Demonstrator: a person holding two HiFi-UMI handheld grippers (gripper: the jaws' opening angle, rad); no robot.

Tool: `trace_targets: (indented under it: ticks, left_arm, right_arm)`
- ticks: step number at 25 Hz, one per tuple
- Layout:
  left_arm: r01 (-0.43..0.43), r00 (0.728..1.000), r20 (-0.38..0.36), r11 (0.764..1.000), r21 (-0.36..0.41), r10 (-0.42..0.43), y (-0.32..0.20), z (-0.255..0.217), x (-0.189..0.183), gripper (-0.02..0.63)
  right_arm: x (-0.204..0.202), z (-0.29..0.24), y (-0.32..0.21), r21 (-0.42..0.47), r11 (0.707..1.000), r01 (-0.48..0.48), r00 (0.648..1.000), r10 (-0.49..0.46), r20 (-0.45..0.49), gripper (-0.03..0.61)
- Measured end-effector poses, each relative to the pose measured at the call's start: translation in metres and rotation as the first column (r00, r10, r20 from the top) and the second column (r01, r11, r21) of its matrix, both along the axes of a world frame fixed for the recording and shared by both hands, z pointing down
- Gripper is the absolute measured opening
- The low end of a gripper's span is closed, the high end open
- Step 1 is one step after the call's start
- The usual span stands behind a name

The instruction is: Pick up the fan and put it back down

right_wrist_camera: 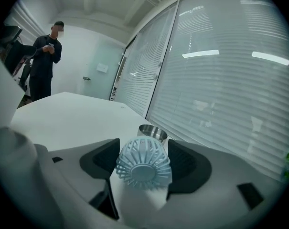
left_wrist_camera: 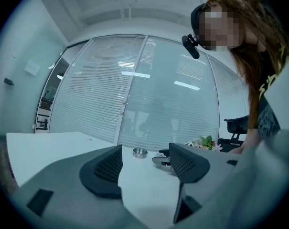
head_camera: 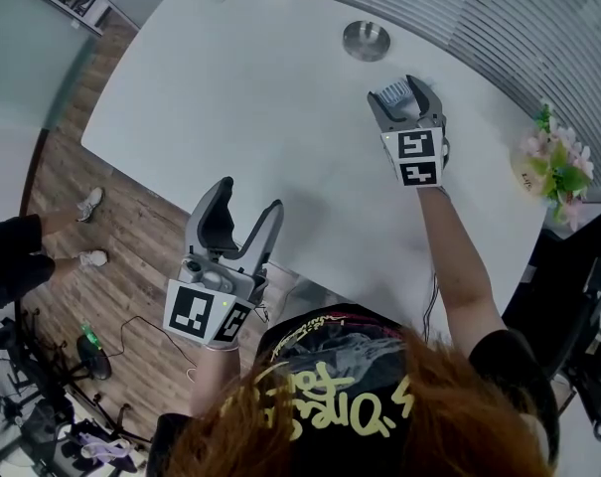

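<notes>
At the far side of the table (head_camera: 260, 87), my right gripper (head_camera: 399, 94) clasped the fan (right_wrist_camera: 143, 165); my left gripper (head_camera: 248, 207) stood open, empty. The put-down seemed in hand: next, settle it steadily, then release.

Your fan, clamped sideways in the right gripper

You hold the small pale-blue fan (right_wrist_camera: 143, 168) between the right gripper's (head_camera: 403, 91) pads, its ribbed cage and round hub facing back along the jaws, low over the white table (head_camera: 230, 97).
</notes>
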State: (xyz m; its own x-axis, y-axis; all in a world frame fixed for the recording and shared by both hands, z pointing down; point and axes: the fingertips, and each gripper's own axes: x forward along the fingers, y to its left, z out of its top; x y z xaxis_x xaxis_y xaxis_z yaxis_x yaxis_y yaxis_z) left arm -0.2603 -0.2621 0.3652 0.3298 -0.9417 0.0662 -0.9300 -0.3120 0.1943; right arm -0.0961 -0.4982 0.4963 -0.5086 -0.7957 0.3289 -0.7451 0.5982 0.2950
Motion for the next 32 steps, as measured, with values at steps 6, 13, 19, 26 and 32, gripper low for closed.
trace_targets:
  ticks: [6, 13, 19, 26, 32]
  left_arm:
    - [0.009, 1.000, -0.008, 1.000, -0.004, -0.009, -0.001, 0.001, 0.000, 0.282]
    - [0.018, 1.000, -0.019, 1.000, 0.007, -0.018, 0.000, -0.008, -0.002, 0.281]
    - [0.020, 0.999, -0.026, 1.000, 0.016, -0.019, 0.001, -0.014, 0.002, 0.281]
    - [-0.017, 1.000, -0.014, 0.999, 0.028, 0.018, 0.004, -0.022, 0.014, 0.282]
    - [-0.046, 0.999, -0.012, 0.998, 0.050, 0.047, 0.004, -0.031, 0.022, 0.282]
  right_arm:
    - [0.001, 0.005, -0.001, -0.020, 1.000, -0.002, 0.999, 0.002, -0.036, 0.322]
    - [0.001, 0.009, 0.008, -0.061, 0.998, -0.025, 0.992, 0.018, -0.123, 0.322]
    - [0.005, 0.012, 0.015, -0.094, 0.995, -0.016, 0.995, 0.006, -0.101, 0.322]
    - [0.007, -0.002, 0.027, -0.046, 0.999, 0.001, 0.998, -0.003, -0.058, 0.322]
    - [0.001, -0.038, 0.052, 0.013, 0.998, 0.055, 0.998, -0.055, 0.003, 0.322]
